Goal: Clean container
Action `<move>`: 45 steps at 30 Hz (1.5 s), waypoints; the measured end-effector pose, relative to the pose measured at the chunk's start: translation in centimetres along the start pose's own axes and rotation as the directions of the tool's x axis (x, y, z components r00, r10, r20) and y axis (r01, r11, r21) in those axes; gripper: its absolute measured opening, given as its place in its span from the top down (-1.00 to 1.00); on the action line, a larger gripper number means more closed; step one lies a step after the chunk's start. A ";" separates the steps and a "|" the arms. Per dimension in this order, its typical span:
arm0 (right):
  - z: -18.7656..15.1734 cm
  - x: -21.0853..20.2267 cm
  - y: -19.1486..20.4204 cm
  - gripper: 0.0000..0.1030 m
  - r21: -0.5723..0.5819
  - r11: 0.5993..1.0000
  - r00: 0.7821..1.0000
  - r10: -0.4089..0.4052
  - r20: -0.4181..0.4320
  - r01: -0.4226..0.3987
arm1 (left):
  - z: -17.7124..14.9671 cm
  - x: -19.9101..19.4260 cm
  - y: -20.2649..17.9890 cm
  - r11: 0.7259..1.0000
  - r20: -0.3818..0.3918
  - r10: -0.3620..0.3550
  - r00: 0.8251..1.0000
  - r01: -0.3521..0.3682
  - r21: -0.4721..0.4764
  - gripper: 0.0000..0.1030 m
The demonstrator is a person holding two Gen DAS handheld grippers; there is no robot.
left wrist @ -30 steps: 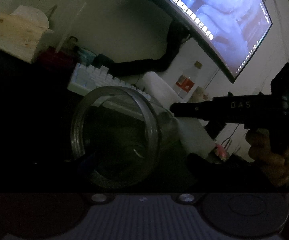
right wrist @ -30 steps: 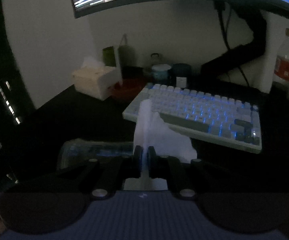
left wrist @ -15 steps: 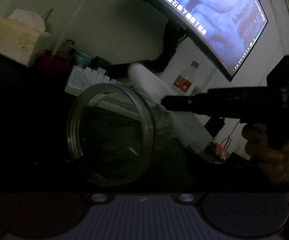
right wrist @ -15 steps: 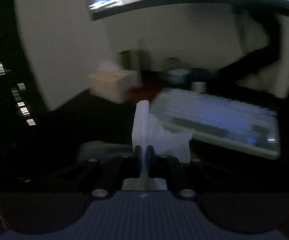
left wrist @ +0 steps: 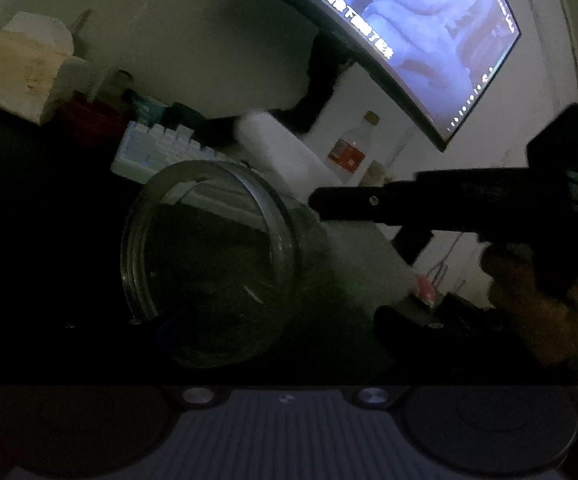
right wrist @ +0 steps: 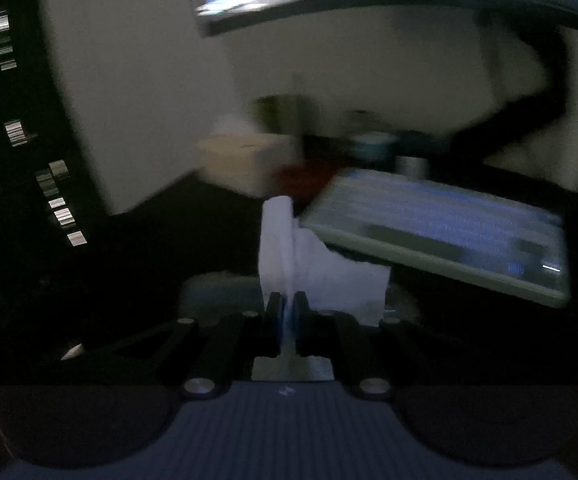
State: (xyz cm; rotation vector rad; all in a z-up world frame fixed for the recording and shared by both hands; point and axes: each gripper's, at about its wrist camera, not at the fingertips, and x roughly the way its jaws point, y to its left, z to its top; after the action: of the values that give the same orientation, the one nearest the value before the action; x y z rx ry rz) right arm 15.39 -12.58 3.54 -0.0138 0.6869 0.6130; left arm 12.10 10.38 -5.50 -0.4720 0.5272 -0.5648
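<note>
Right now I read this as the approach step: the wipe is picked up and on its way, but no cleaning contact has begun. My right gripper (right wrist: pixel 288 306) has its jaws pressed together on a white tissue (right wrist: pixel 289 248), which stands up above the fingertips with a loose flap hanging to the right. The right wrist view is smeared, so finer detail there is lost.

From the left wrist, the jar (left wrist: pixel 209 264) sits close in front of the camera, tilted so its wide mouth faces me. It looks held up by my left gripper, yet the fingers are lost in the dark, so I cannot tell how they stand. The right tool comes in from the right, its tip just beside the jar's upper right wall, and the tissue (left wrist: pixel 281 152) shows pale behind the rim, outside the glass.

The jar looks empty; I see only reflections and perhaps faint streaks on the inner wall, too dim to be sure.

Next, I judge, the tissue must be steered over the rim and into the mouth, then pressed against the inner wall while the left side keeps the jar steady. A keyboard (right wrist: pixel 441 232) lies beyond.
</note>
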 end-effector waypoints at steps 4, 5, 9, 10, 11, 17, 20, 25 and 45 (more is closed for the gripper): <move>-0.2 -0.7 0.0 0.83 0.005 1.000 1.000 -0.002 -0.020 0.002 | -0.1 0.3 -0.4 0.999 -0.027 -0.037 0.999 0.037 0.002 -0.87; -0.5 -1.1 0.5 0.83 -0.009 1.000 0.999 0.030 -0.025 -0.030 | -0.2 0.3 -0.6 0.999 -0.036 -0.040 0.999 0.040 0.012 -0.87; -1.3 -2.4 2.0 0.83 -0.046 0.992 0.992 0.118 -0.047 -0.121 | -0.7 0.5 -1.8 0.998 -0.057 -0.041 0.998 0.043 0.043 -0.87; -1.5 -2.7 2.1 0.84 -0.058 0.990 0.991 0.125 -0.056 -0.128 | -0.9 0.5 -2.0 0.998 -0.061 -0.039 0.997 0.042 0.049 -0.87; -1.5 -2.9 1.9 0.85 -0.066 0.989 0.990 0.125 -0.067 -0.130 | -1.0 0.5 -2.3 0.998 -0.064 -0.036 0.997 0.039 0.055 -0.87; -1.2 -2.9 -0.9 0.83 0.013 1.000 0.997 -0.010 -0.082 0.011 | -1.4 0.5 -3.5 0.996 -0.093 -0.042 0.995 0.049 0.071 -0.88; -1.9 -3.7 0.5 0.82 -0.011 1.000 0.997 0.028 -0.074 -0.029 | -1.6 0.7 -3.6 0.996 -0.107 -0.067 0.992 0.073 0.052 -0.88; -3.3 -5.3 3.6 0.83 -0.085 0.986 0.988 0.135 -0.076 -0.142 | -2.1 0.9 -4.4 0.993 -0.130 -0.094 0.987 0.103 0.059 -0.88; -3.3 -5.7 0.6 0.85 -0.023 0.991 0.987 0.131 -0.098 -0.134 | -2.9 1.1 -6.5 0.990 -0.159 -0.072 0.985 0.090 0.111 -0.87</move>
State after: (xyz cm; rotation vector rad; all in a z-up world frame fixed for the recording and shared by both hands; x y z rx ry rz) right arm 9.71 -15.76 4.48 -0.0250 0.7767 0.7538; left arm 8.80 4.09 -4.54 -0.3398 0.6212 -0.7106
